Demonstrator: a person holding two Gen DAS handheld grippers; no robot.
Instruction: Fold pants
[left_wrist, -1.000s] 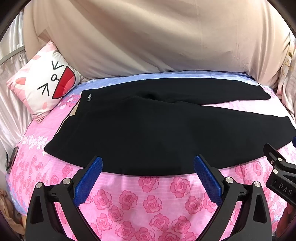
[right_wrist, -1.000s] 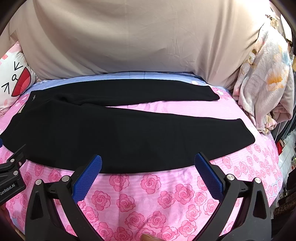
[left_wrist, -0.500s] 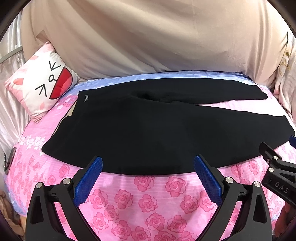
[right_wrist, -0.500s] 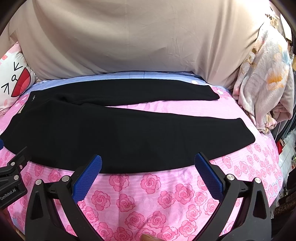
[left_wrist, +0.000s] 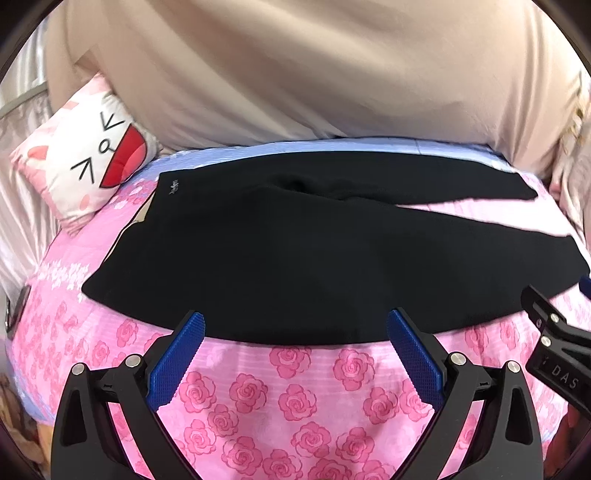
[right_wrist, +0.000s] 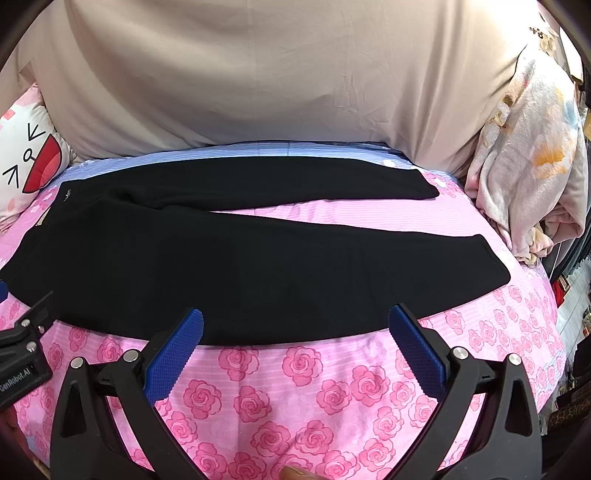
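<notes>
Black pants lie flat across a pink rose-print bed, waistband at the left with a small white logo, both legs stretching right and spread apart. My left gripper hovers open just before the pants' near edge, close to the waist end, holding nothing. My right gripper is open too, above the near edge of the front leg. The right gripper's black body shows at the right edge of the left wrist view, and the left one's at the left edge of the right wrist view.
A beige sheet hangs behind the bed. A cartoon-face pillow leans at the back left. A bundled floral blanket sits at the right end. The pink bedspread lies between the grippers and the pants.
The left wrist view has shifted a little: pillow and pants sit slightly left and higher, with motion blur. The right gripper has hardly moved. Both stay open.
</notes>
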